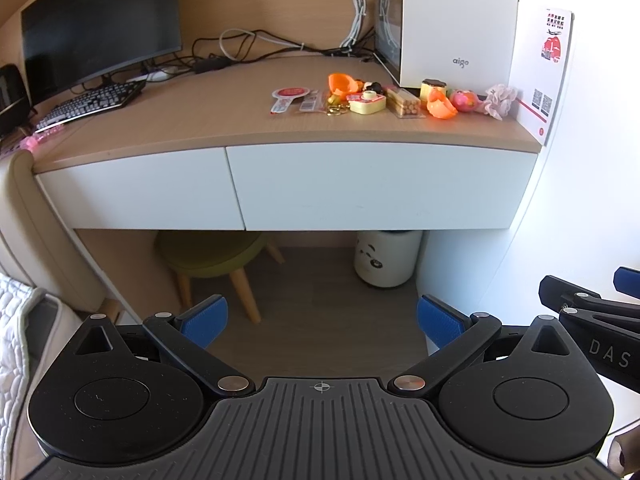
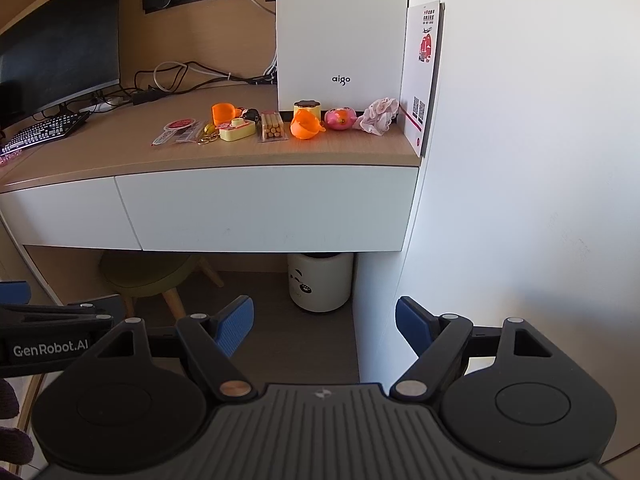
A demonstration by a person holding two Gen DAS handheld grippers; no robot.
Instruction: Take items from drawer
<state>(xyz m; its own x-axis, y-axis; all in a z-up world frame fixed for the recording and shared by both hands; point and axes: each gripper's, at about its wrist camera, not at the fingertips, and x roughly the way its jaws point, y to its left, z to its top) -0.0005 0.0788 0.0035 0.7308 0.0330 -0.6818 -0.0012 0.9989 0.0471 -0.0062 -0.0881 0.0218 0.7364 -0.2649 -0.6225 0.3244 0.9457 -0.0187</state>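
**Both grippers empty, held back from the closed drawers; items lie on the desktop**

Left gripper point(image 1: 322, 322): jaws wide apart, blue pads point(image 1: 205, 320) facing each other with only floor between them; holds nothing; aimed down toward the space under the desk
Right gripper point(image 2: 325, 326): jaws likewise spread wide, nothing between the pads point(image 2: 236, 328); its tip also shows at the right edge of the left wrist view; the two grippers sit side by side, well short of the desk

Drawers: right drawer front point(image 1: 380, 184) and left drawer front point(image 1: 136, 192) both white, flush and shut under the wooden desktop point(image 1: 224, 120); interior not visible

Items on the desktop, in a row near the front edge beside the white computer case point(image 1: 456, 20): red-and-white packet point(image 1: 288, 98); keychain point(image 1: 336, 108); yellow toy camera point(image 1: 368, 103); orange cup point(image 1: 342, 83); pack of biscuit sticks point(image 1: 405, 103); second orange cup point(image 1: 440, 106), tipped on its side; yellow jar with dark lid point(image 1: 433, 87); pink round toy point(image 1: 464, 101); pink scrunchie point(image 1: 500, 100); a white leaflet card point(image 1: 544, 76) stands against the wall at the right end

Elsewhere: monitor point(image 1: 100, 20) and keyboard point(image 1: 92, 102) on the left of the desk; green stool point(image 1: 212, 256) and white panda bin point(image 1: 386, 258) underneath
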